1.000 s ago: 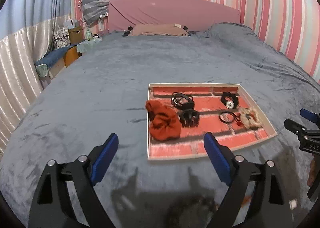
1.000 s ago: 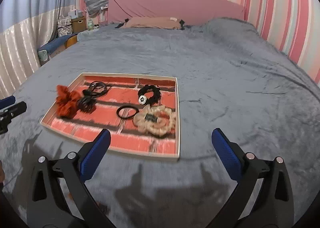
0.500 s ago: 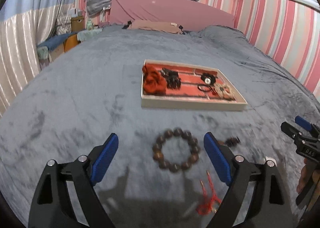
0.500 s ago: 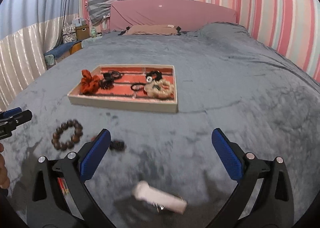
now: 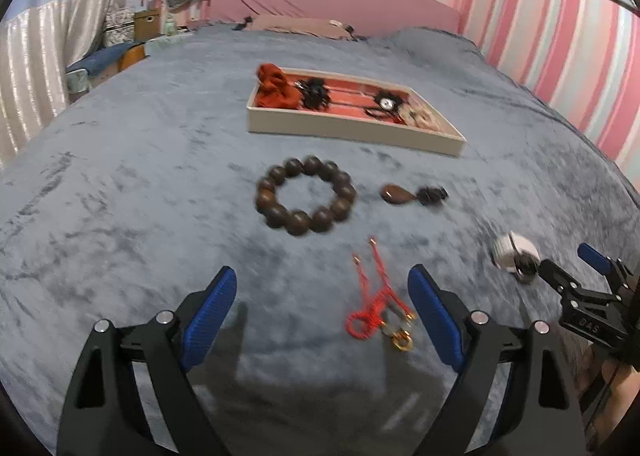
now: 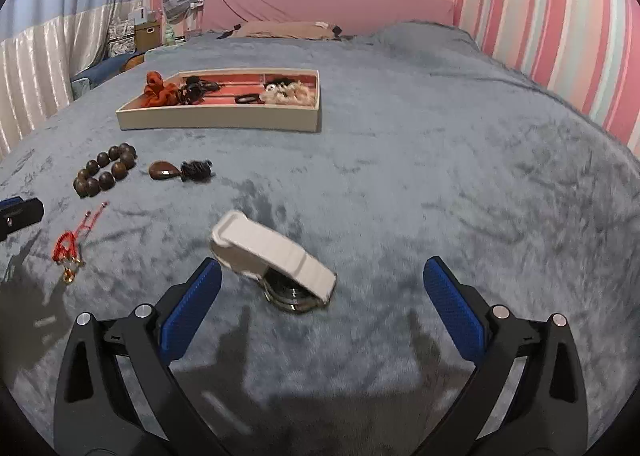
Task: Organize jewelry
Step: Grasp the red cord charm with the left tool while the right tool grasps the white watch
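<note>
Grey bed blanket [image 6: 400, 176]; tray [image 6: 224, 120] of hair ties far back; bead bracelet [image 5: 306, 196], pendant [image 5: 398, 194], red cord [image 5: 376, 308], white watch [image 6: 272, 252] loose nearer; left tool [image 5: 322, 320] and right tool [image 6: 322, 308] both released, empty.

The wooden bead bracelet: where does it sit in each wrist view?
Left wrist: wooden bead bracelet at centre, ahead of the open left gripper.
Right wrist: bracelet at far left, foreshortened.
Shared landmark: the tray lies beyond it, the brown teardrop pendant to its right.
</note>
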